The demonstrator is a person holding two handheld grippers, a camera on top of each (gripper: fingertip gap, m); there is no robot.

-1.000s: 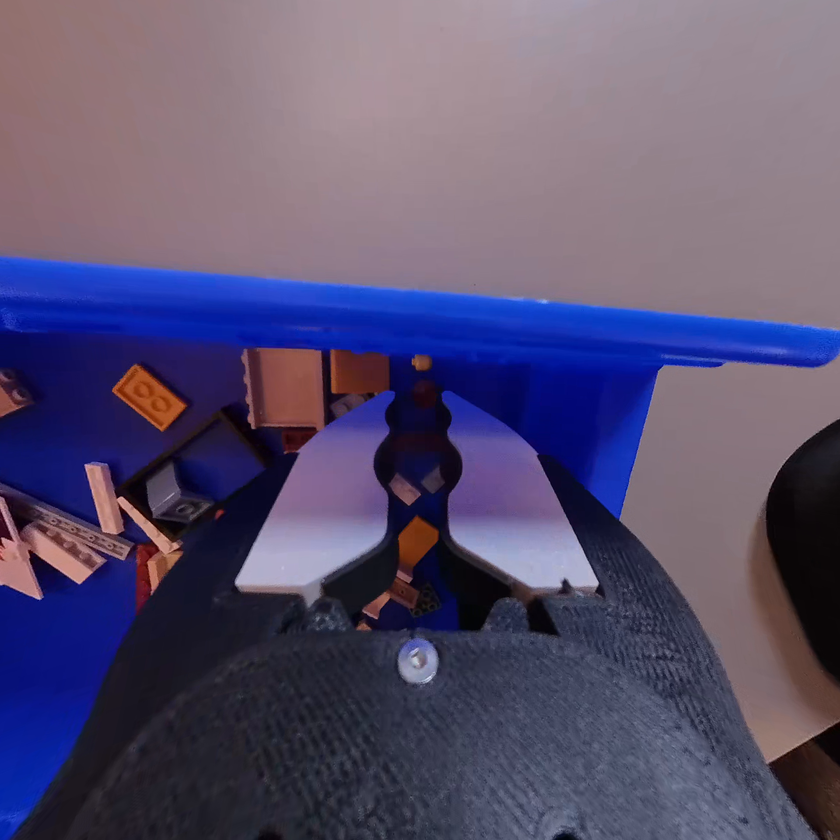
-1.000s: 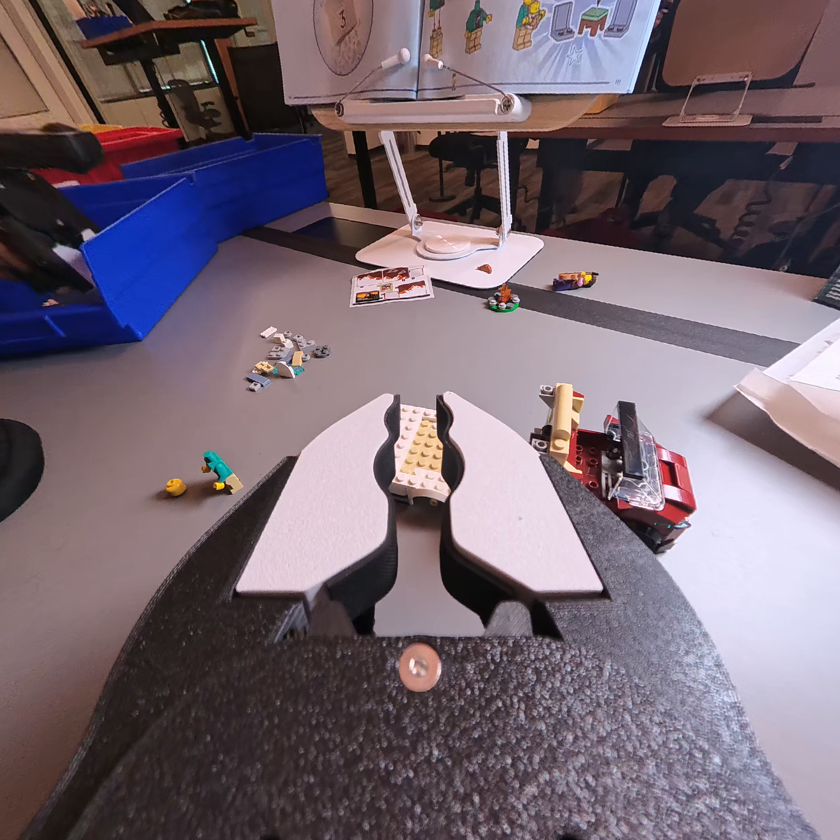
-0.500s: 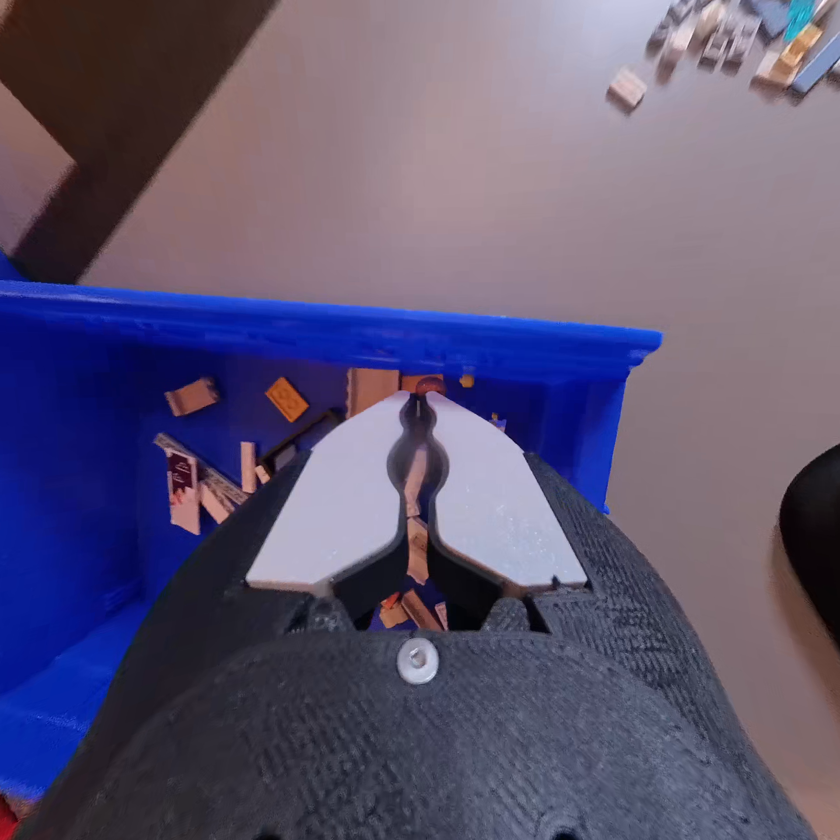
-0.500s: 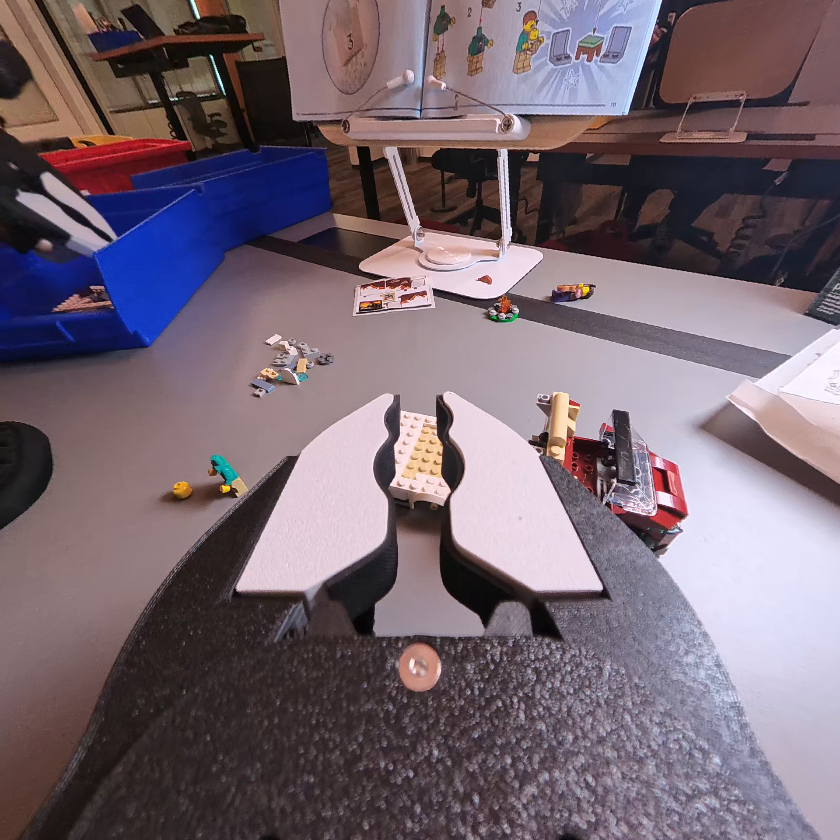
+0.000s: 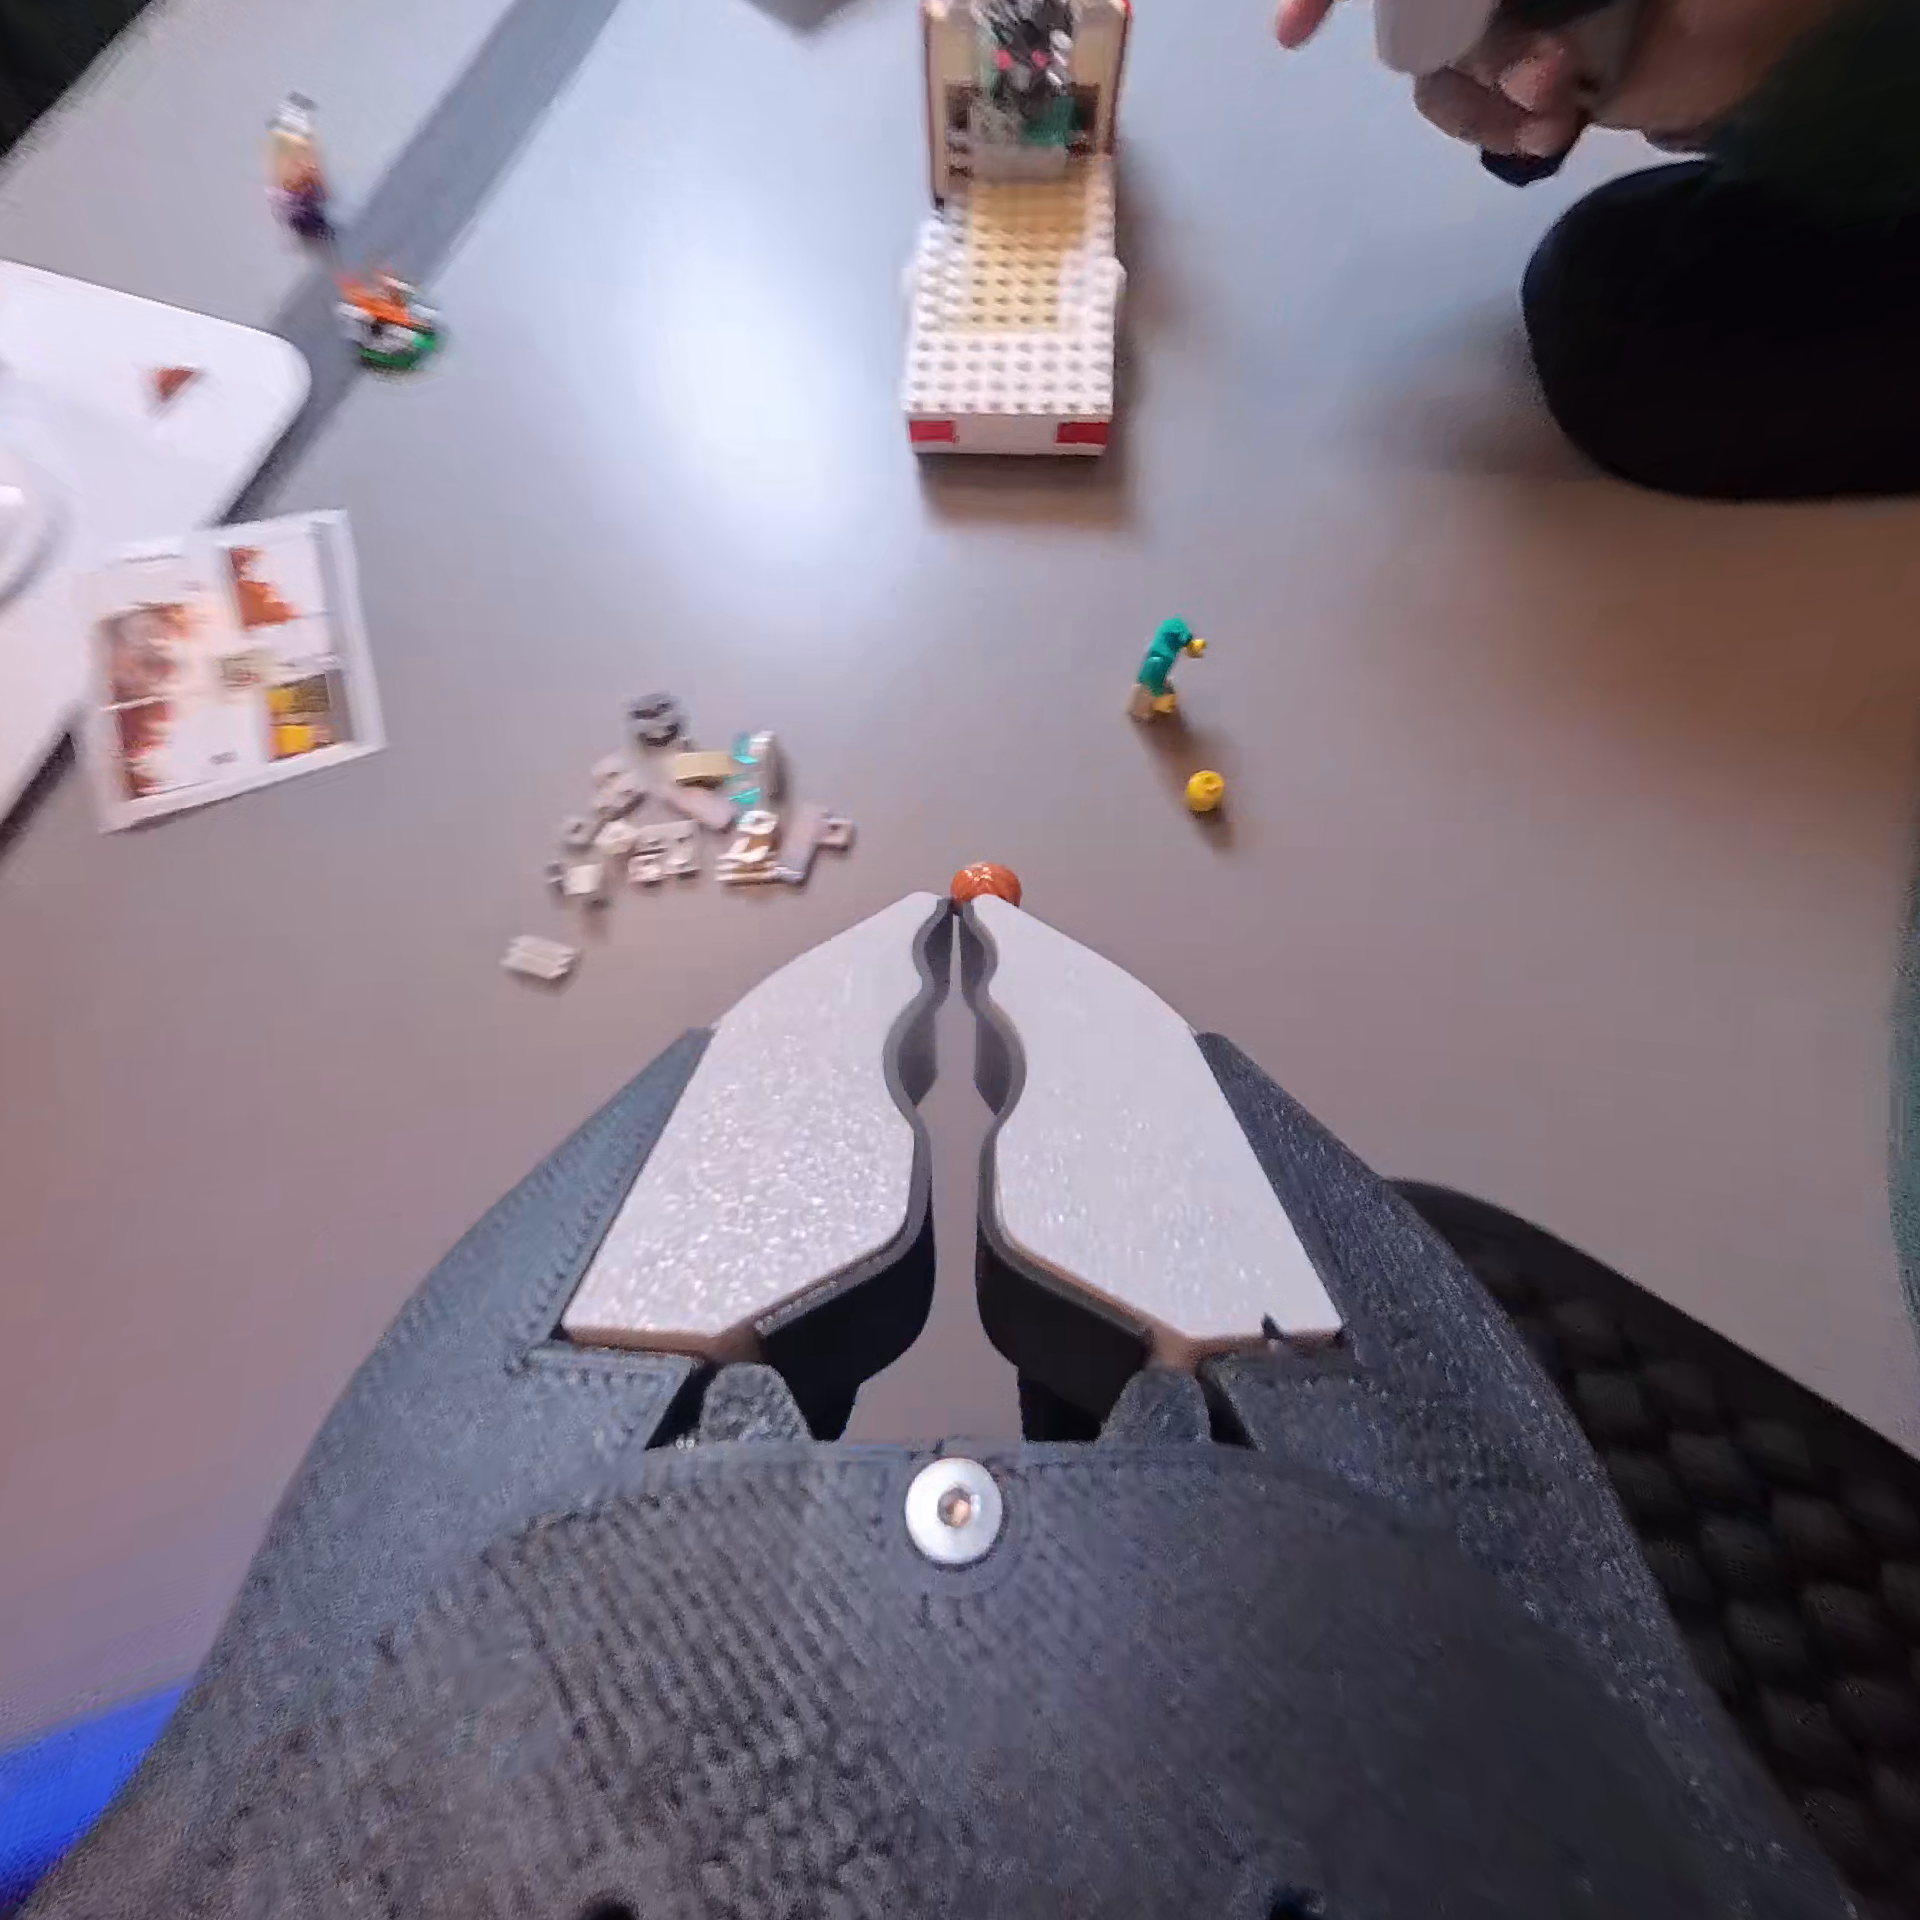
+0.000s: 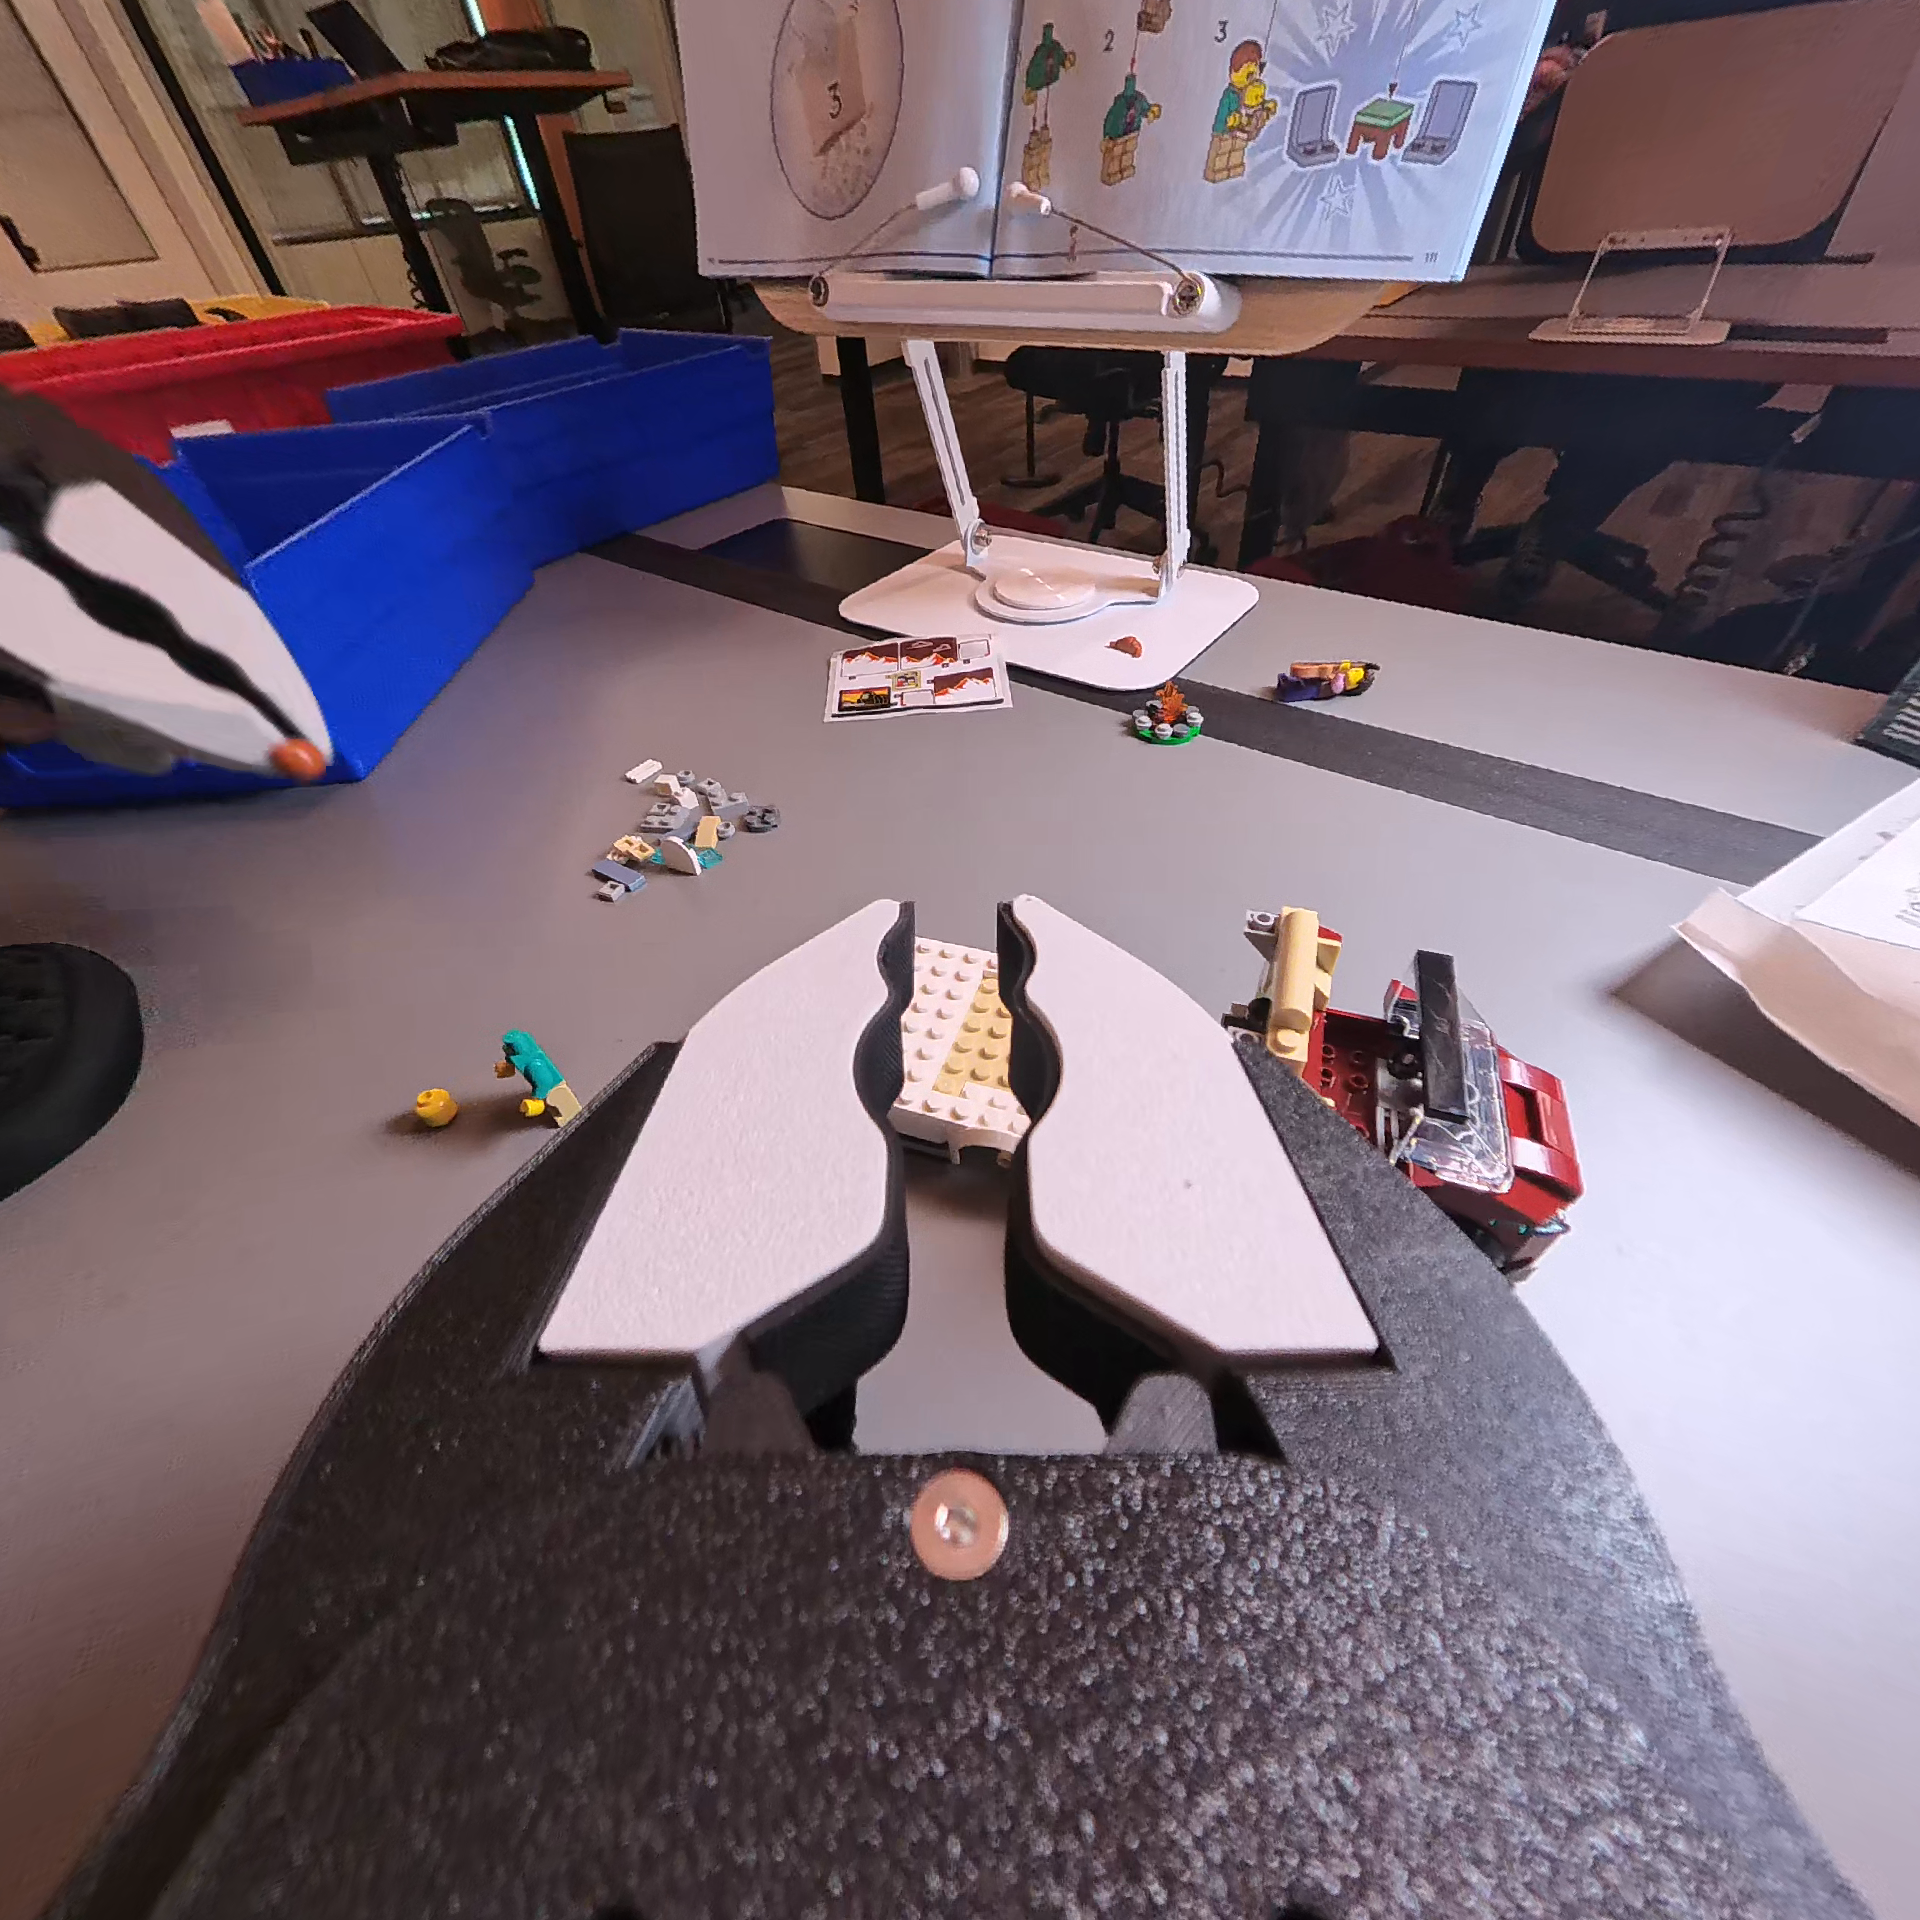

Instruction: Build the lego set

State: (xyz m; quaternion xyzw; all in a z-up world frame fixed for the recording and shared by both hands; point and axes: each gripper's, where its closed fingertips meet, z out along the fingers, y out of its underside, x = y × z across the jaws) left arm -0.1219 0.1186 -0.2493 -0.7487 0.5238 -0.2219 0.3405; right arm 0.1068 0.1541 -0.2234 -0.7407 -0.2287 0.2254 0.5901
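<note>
My left gripper (image 5: 956, 909) is shut on a small round reddish-brown piece (image 5: 985, 883) pinched at its tips, held above the grey table. It also shows at the left of the right wrist view (image 6: 286, 743) with the brown piece (image 6: 301, 758), in front of the blue bin. My right gripper (image 6: 956, 909) has a narrow gap and holds nothing. A white and tan studded build (image 6: 956, 1029) lies on the table and shows through that gap; it also shows in the left wrist view (image 5: 1013, 343). A teal minifigure body (image 5: 1164, 665) and a yellow head (image 5: 1203, 790) lie apart.
A pile of small grey and tan pieces (image 6: 686, 821) lies left of centre. A dark red truck (image 6: 1434, 1091) sits to the right. Blue bins (image 6: 416, 540), a booklet stand (image 6: 1049, 603), a sticker sheet (image 6: 914, 675) and a campfire piece (image 6: 1169, 717) stand farther off. A black mat (image 6: 52, 1039) is at left. My left gripper is the nearer one to the yellow head (image 5: 1203, 790): about 12 cm, against 20 cm. It turns up in the right wrist view (image 6: 431, 1107) as well.
My left gripper closed on the brown piece inside the blue bin, lifted it out and swung over the open table. My right gripper has hardly moved.
</note>
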